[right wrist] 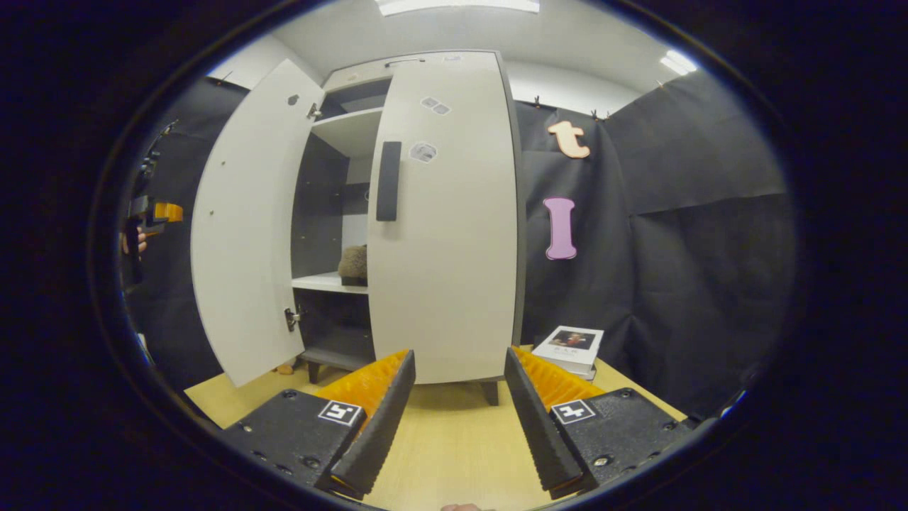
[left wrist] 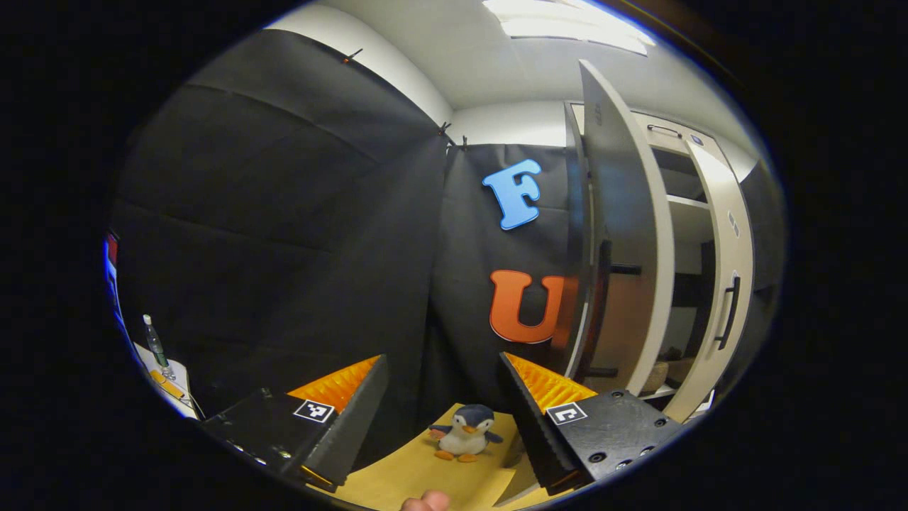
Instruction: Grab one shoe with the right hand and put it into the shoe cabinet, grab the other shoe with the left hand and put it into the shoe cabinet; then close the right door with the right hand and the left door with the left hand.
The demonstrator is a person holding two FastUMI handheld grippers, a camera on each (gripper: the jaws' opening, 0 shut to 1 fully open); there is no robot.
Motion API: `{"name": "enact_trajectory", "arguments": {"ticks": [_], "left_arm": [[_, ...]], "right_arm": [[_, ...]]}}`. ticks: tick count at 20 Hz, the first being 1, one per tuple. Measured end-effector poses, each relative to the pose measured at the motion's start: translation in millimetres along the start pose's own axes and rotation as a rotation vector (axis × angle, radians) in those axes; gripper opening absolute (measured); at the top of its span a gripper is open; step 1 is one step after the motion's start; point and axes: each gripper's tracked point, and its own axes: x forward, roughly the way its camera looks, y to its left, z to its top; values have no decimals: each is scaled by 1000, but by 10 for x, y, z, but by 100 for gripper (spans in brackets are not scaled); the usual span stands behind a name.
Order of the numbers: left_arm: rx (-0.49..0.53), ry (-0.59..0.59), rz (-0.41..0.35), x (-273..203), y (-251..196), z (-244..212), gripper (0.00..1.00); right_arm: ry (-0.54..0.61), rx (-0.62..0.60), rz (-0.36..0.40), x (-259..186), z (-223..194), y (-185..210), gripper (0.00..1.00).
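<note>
In the left gripper view the left claw (left wrist: 443, 397) hangs released and empty above the pale wooden desk (left wrist: 418, 475) with a small grey plush penguin (left wrist: 464, 431) ahead, well off from the tall white shoe cabinet's open left door (left wrist: 621, 213); from this edge-on angle a push could slip past the door's rim. In the right gripper view the right claw (right wrist: 457, 397) is likewise released, facing the shut right door (right wrist: 447, 234), and a brownish shoe (right wrist: 353, 262) sits on the inner shelf (right wrist: 328, 282). The second shoe is hidden behind that door, so I cannot confirm it.
</note>
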Motion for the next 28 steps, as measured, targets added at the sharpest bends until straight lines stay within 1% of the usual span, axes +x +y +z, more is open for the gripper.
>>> {"name": "enact_trajectory", "arguments": {"ticks": [1,4,9,10,11,12,13,16,17,18,20,22,24,28], "left_arm": [[2,-1,1,81,12,-24,93],[4,6,-33,209,-91,-92,93],[5,-5,-134,219,-468,-125,92],[32,-15,-129,243,-482,-131,78],[56,-36,-124,219,-471,-90,89],[58,-40,-121,202,-474,-79,88],[38,-31,-125,202,-481,-91,89],[-92,41,-205,205,-567,-212,91],[-121,64,-225,197,-592,-240,91],[-130,67,-231,192,-604,-245,91],[-97,48,-220,203,-608,-227,91],[-52,34,-222,130,-739,-204,91],[-38,47,-245,97,-880,-193,91],[-58,65,-313,30,-1148,-243,90]], "right_arm": [[-3,-1,-7,1,12,-18,83],[-1,-8,-27,20,15,-79,83],[-1,-6,-41,80,39,-107,83],[-2,-5,-41,99,38,-100,83],[-1,-5,-37,114,41,-89,83],[-2,-4,-35,129,41,-72,83],[-3,-4,-29,140,51,-60,83],[-9,-14,-16,179,80,-22,83],[-13,-16,-14,187,103,-22,83],[-18,-16,-13,180,109,-22,83],[-19,-20,-14,171,110,-37,83],[-16,-24,-21,164,101,-86,83],[-16,-22,-31,136,95,-124,83],[-29,-5,-43,111,127,-172,83]]}}
